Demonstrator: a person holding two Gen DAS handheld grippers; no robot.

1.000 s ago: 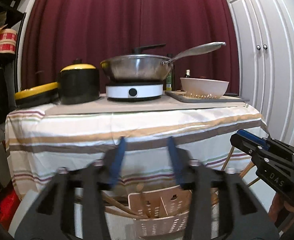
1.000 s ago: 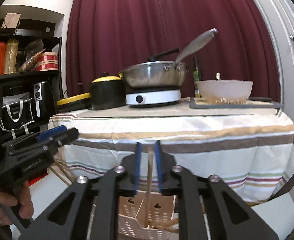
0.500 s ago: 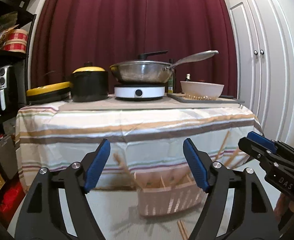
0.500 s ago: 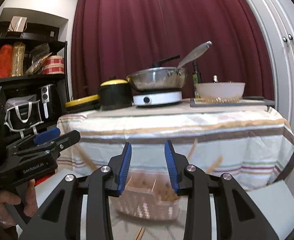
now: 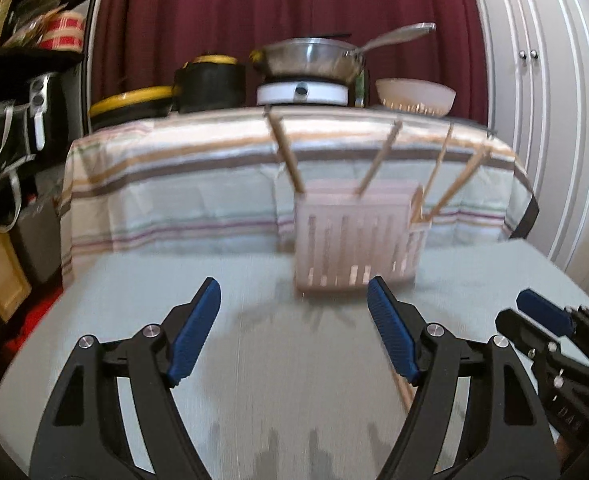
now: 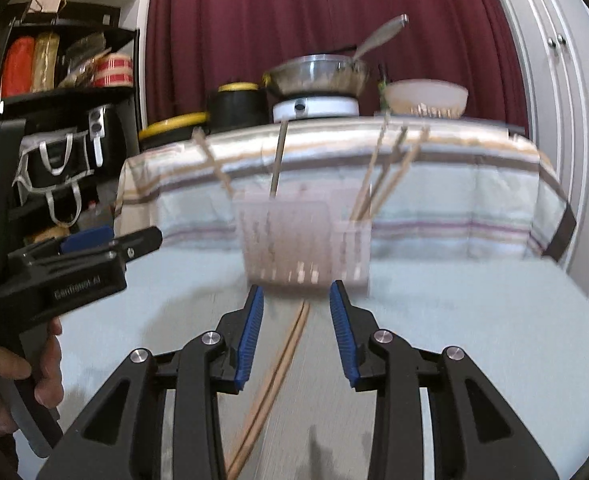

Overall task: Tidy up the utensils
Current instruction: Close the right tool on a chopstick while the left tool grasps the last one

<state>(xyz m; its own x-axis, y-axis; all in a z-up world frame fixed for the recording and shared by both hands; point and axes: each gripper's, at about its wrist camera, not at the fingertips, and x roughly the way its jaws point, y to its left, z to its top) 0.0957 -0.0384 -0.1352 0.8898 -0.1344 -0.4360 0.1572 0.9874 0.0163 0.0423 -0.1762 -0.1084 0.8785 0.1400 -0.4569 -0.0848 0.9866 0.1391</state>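
Blurred pale slotted caddy [image 5: 356, 236], sticks upright-leaning

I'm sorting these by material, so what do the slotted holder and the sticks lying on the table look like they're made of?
The slotted holder looks like pale pinkish plastic, matte and slightly translucent, judging by its thin moulded walls with cut slots, though blur softens it. The loose chopsticks on the table look like light, unfinished wood or bamboo: tan, dull, no shine. Which of the two is unclear.

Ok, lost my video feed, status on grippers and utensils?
Left gripper open, empty. Right gripper open, jaws just widened, pair of chopsticks lying on the table between them, not gripped. Utensil caddy ahead, sticks standing in it. Path clear.
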